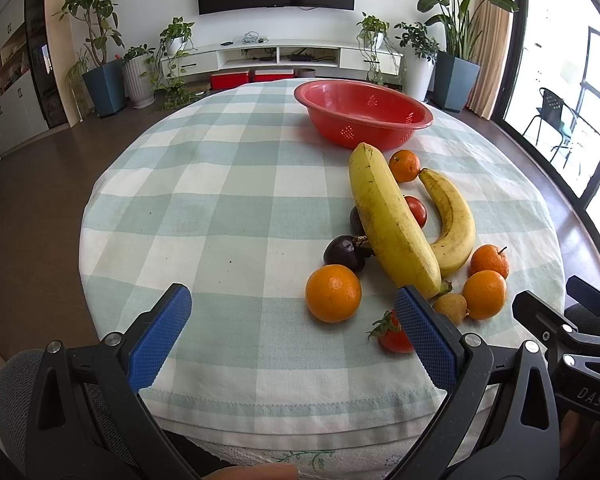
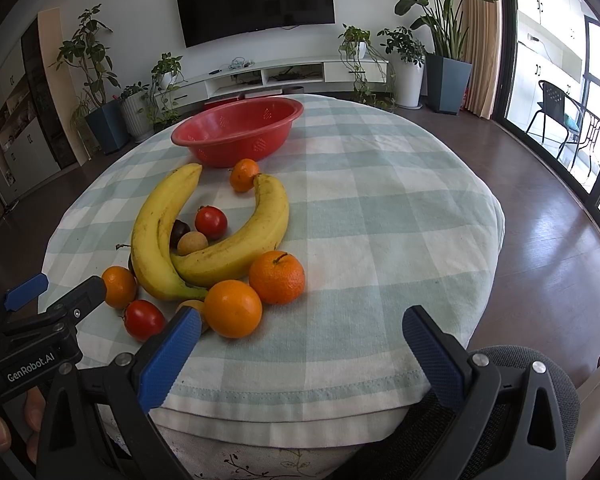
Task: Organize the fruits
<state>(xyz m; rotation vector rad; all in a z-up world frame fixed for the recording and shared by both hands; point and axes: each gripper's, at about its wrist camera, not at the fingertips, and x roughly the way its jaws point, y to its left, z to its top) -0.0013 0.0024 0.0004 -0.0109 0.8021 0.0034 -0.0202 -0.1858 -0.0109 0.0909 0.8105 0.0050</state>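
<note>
Your left tool (image 1: 292,320) and right tool (image 2: 302,344) both gape empty; fruit pile (image 2: 220,248) lies just ahead, red basket (image 2: 236,136) beyond

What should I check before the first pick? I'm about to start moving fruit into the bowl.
1. Red bowl empty and upright: ok.
2. Left gripper open, nothing held: ok.
3. Right gripper open, nothing held: ok.
4. Nearest orange free to grasp from above: ok.
5. Bananas resting against small fruit that may roll: not ok.
6. Fruit hidden behind bananas: cannot tell.
</note>
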